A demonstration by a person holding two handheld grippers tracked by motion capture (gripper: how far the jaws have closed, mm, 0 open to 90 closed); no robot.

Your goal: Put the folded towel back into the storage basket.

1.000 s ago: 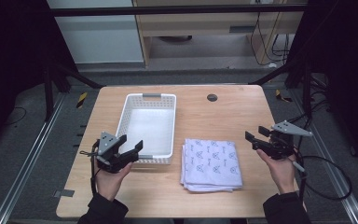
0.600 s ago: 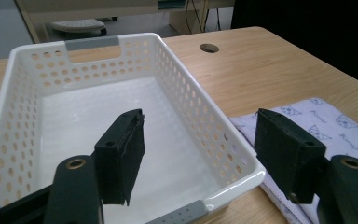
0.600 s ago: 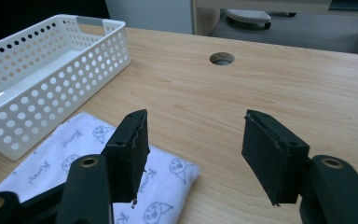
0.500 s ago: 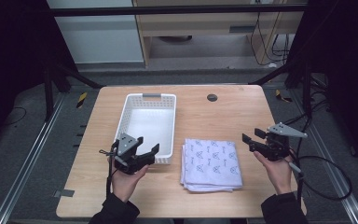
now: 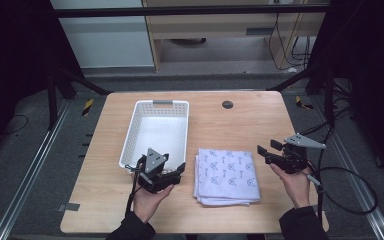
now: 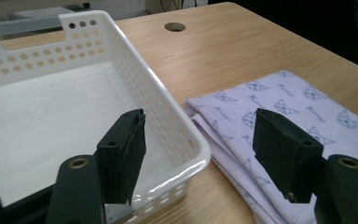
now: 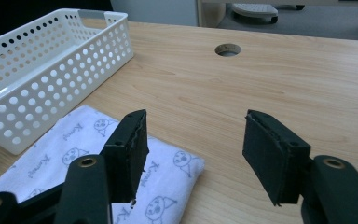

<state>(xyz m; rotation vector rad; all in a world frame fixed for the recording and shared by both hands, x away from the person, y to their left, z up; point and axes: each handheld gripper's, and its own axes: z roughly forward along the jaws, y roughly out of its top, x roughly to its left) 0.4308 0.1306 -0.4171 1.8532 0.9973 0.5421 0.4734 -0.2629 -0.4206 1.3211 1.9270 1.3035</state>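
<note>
wooden table [image 5: 240,125] carries a white basket [image 5: 156,132] beside a folded cloth [image 5: 226,175], flanked by left gripper [image 5: 172,172] and right gripper [image 5: 266,152], both jaws spread, empty.

Two black jaws of the right gripper [image 7: 193,156] spread wide above light wooden tabletop [image 7: 270,79]. Folded lilac cloth with cat-face print [image 7: 79,140] under the left jaw. White perforated plastic basket [image 7: 42,65] just beyond. Round hole [image 7: 228,49] farther off.
</note>
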